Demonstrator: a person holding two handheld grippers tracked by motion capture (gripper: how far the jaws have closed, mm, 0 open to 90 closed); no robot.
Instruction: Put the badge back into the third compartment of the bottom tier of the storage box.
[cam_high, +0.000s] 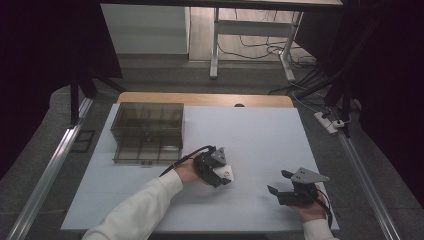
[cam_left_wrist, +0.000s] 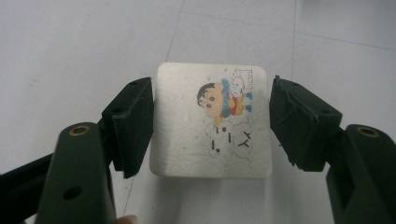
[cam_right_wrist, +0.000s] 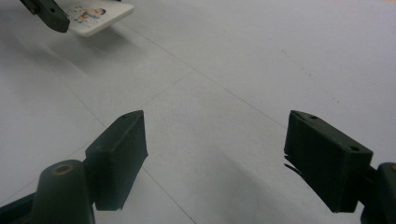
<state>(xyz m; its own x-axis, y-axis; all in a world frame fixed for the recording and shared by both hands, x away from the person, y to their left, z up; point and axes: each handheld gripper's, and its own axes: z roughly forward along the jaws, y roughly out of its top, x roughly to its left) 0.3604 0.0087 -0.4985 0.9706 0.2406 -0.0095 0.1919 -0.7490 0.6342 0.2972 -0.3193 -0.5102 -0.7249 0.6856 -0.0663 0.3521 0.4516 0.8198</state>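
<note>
- I am sitting at a white-covered desk (cam_high: 260, 135) with a wooden far edge, holding a black two-fingered gripper in each hand.
- My left gripper (cam_left_wrist: 212, 126) is pointing down over a small square white tile with rounded corners and a colourful cartoon print (cam_left_wrist: 212, 126), which is lying flat on the desk near its middle, towards my side.
- Its fingers (cam_left_wrist: 133, 123) are spread open, one on each side of the tile, close to its edges but with a thin gap showing on both sides, so they are not gripping it.
- From the high view, the left gripper (cam_high: 214, 167) is covering most of the tile (cam_high: 228, 173), and my white sleeve (cam_high: 145, 205) is reaching in from below.
- My right gripper (cam_high: 280, 182) is sitting well apart to the right, near the front edge of the desk, carrying a grey three-cornered plate.
- Its fingers (cam_right_wrist: 119, 156) are released wide, with bare desk surface between them and nothing held.
- In the right gripper view, the tile (cam_right_wrist: 95, 17) is appearing far off at the top left.
- A smoky transparent plastic box with inner compartments (cam_high: 148, 132) is standing at the far left of the desk.
</note>
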